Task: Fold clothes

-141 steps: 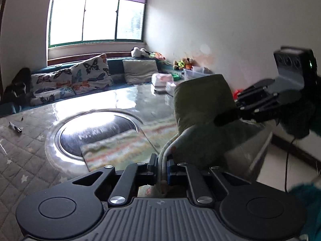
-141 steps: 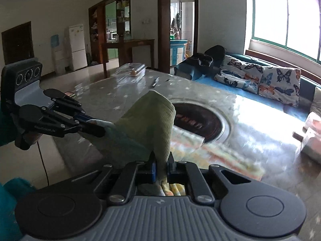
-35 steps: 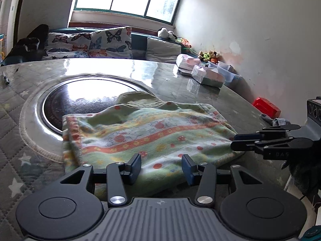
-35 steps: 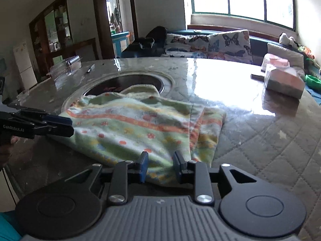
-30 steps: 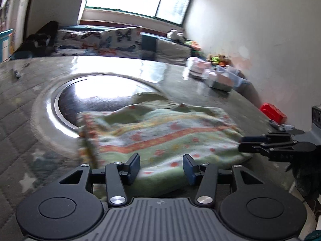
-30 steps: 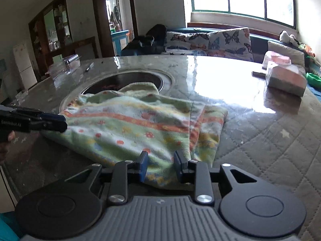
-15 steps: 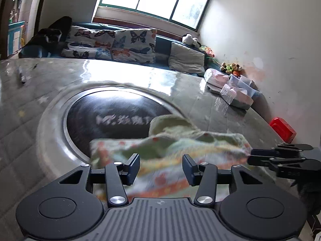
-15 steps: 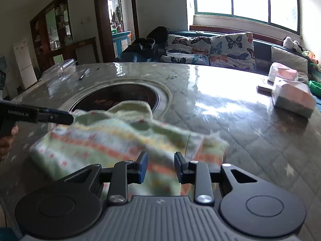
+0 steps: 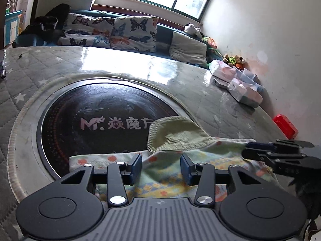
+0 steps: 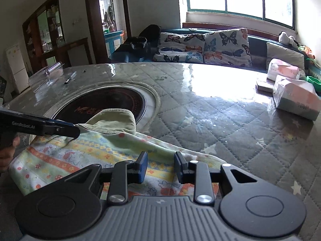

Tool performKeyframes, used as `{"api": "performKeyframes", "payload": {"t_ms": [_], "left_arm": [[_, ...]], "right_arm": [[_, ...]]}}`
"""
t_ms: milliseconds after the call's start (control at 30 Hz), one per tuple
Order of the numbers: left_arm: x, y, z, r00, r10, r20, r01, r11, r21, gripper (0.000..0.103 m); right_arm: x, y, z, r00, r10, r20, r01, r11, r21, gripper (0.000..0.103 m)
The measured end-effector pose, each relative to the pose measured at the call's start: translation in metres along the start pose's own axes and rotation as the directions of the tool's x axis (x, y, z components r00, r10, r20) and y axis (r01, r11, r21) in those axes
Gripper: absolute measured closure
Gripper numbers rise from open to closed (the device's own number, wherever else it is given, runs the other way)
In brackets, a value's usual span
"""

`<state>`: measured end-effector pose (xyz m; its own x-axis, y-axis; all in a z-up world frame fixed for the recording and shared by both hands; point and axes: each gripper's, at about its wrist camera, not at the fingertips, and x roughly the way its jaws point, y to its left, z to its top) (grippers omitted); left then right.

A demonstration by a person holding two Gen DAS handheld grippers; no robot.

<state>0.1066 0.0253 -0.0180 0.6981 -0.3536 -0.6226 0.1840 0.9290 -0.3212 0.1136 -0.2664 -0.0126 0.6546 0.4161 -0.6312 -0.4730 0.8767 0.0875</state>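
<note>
Lying flat on the quilted grey star-patterned table cover under clear plastic [image 10: 230, 120], the pale green garment with orange, yellow and red printed bands [image 10: 84, 156] occupies the near edge of the table, at about 6 o'clock from the round black inset hotplate with white lettering [image 9: 96, 120]. A ribbed olive-green corduroy flap of the garment [image 9: 176, 134] is turned up at its far side and overlaps the rim of the hotplate, at roughly 4 o'clock on the disc in the left wrist view. The left gripper [image 9: 161, 165] hovers over the near part of the garment with its blue-padded jaws spread apart and nothing between them; seen from the right wrist view, its black fingers [image 10: 58, 129] point across the cloth at 9 o'clock, just beside the corduroy flap. The right gripper [image 10: 160, 166] likewise stands released, jaws parted above the garment's near hem, and in the left wrist view its black fingers [image 9: 260, 150] enter at 3 o'clock, their tips over the garment's right edge; whether they touch the cloth cannot be told. Two plastic-wrapped pink and white tissue packs [image 10: 295, 98] rest on the table at 2 o'clock, well apart from the garment. Butterfly-print cushions [image 10: 206, 46] line the dark teal sofa beyond the table at 12 o'clock.
</note>
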Motion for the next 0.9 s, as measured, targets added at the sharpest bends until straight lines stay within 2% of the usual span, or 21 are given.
{"api": "performKeyframes", "payload": {"t_ms": [233,333,500,567,733,900], "left_arm": [[-0.002,-0.003,0.004,1.0,0.028,0.013,-0.028,1.0,0.001,0.059],[-0.007,-0.013,0.006,0.999,0.02,0.03,-0.02,1.0,0.02,0.057],[0.001,-0.028,0.009,0.999,0.032,0.029,-0.034,0.997,0.069,0.052],[0.007,-0.029,0.008,0.998,0.054,0.018,-0.056,0.996,0.076,0.051],[0.011,-0.025,0.004,0.996,0.094,0.009,-0.094,0.993,0.071,0.032],[-0.005,-0.029,-0.001,0.994,0.101,0.049,-0.105,0.99,0.09,0.014]], "right_arm": [[-0.001,0.001,0.003,1.0,-0.023,0.003,0.023,1.0,-0.001,0.074],[0.001,0.009,0.01,1.0,0.0,0.015,0.0,1.0,-0.02,0.067],[0.023,0.023,0.017,1.0,0.018,-0.004,-0.019,0.999,-0.035,0.065],[0.034,0.027,0.018,1.0,0.011,-0.022,-0.012,0.999,-0.033,0.058],[0.031,0.031,0.02,1.0,0.005,-0.019,-0.006,0.999,-0.04,0.053],[0.013,0.04,0.016,0.999,0.034,-0.012,-0.035,0.997,-0.067,0.049]]}}
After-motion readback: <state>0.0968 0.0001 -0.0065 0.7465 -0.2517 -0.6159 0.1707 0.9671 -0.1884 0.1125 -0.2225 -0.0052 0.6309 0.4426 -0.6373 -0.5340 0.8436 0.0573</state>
